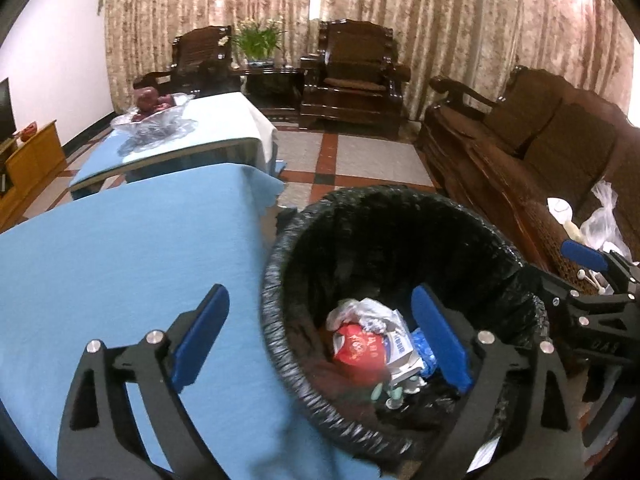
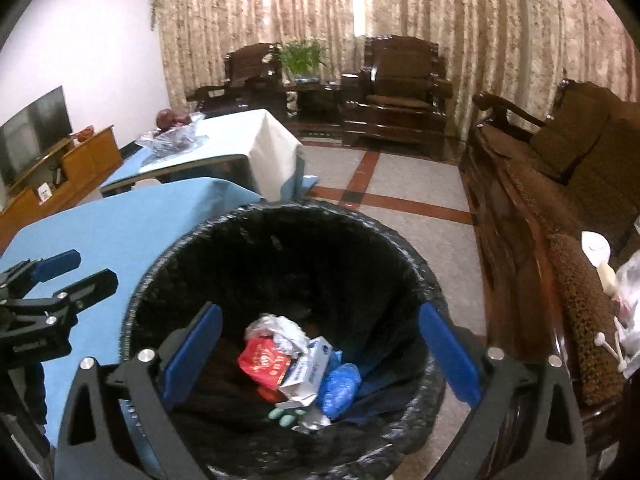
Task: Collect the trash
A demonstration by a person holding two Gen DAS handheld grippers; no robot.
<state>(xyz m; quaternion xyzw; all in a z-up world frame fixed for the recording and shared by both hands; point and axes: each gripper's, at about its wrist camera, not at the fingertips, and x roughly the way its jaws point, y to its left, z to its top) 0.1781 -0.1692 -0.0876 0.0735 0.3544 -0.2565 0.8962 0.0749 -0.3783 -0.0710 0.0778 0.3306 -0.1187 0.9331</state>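
Note:
A bin lined with a black bag [image 1: 360, 216] [image 2: 280, 220] stands on the floor beside a blue-covered table. At its bottom lies trash: a red packet [image 1: 360, 350] [image 2: 266, 362], a white carton [image 2: 310, 368], crumpled white plastic [image 1: 360, 310] and a blue wad [image 2: 340, 384]. My left gripper [image 1: 320, 340] is open, straddling the bin's left rim with nothing between its fingers. Over the bin's mouth my right gripper [image 2: 320, 356] is open and empty. Each gripper also appears at the edge of the other's view: the right gripper [image 1: 580, 272], the left gripper [image 2: 68, 272].
The blue tablecloth [image 1: 120, 260] covers the table left of the bin. A second table behind carries a bag of fruit [image 1: 154, 114]. A wooden sofa [image 1: 540, 160] at the right holds plastic bags and white items [image 1: 600, 220]. Tiled floor [image 1: 360, 160] lies beyond, with armchairs at the back.

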